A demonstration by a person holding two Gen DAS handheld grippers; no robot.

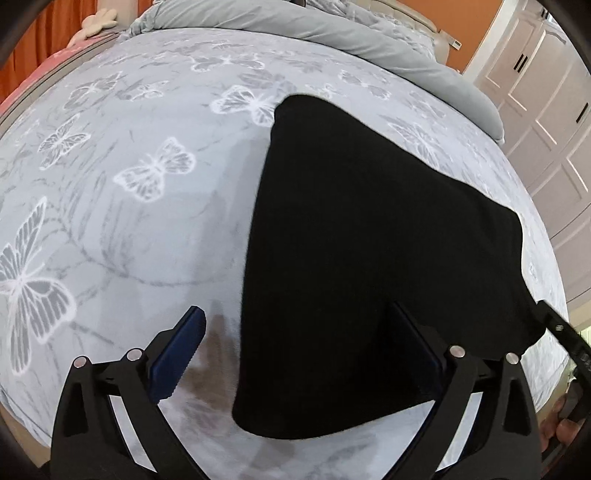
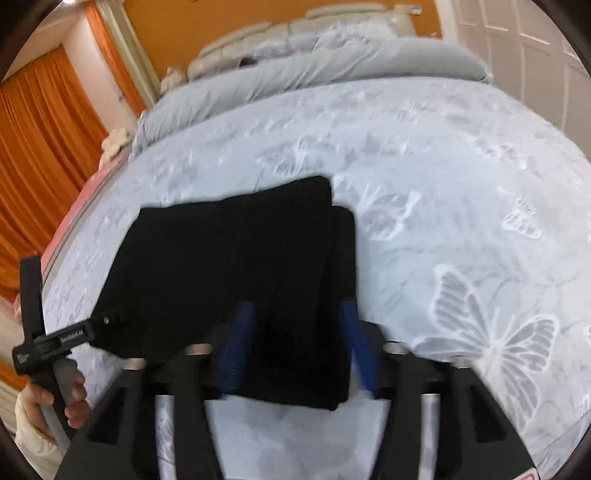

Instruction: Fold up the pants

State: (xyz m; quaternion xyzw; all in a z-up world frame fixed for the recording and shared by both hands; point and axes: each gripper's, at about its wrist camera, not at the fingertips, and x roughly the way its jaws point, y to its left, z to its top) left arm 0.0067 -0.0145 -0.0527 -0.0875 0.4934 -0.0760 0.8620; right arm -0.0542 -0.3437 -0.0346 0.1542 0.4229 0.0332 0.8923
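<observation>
Black pants [image 1: 369,266] lie folded flat on the bed, also seen in the right wrist view [image 2: 236,266] as a rectangle with layered edges on its right side. My left gripper [image 1: 299,350] is open, its jaws wide apart over the pants' near left edge; the left blue pad [image 1: 177,358] is over the sheet, the right over the cloth. My right gripper [image 2: 295,347] is open above the pants' near right corner, blue pads [image 2: 236,343] either side of the fabric. The left gripper also shows at the right view's left edge [image 2: 59,343].
The bed has a pale blue sheet with white butterflies [image 1: 129,206] [image 2: 461,177]. A grey rolled duvet [image 1: 369,33] [image 2: 295,70] lies at the head. Orange curtains [image 2: 44,155] hang left; white wardrobe doors [image 1: 546,122] stand right.
</observation>
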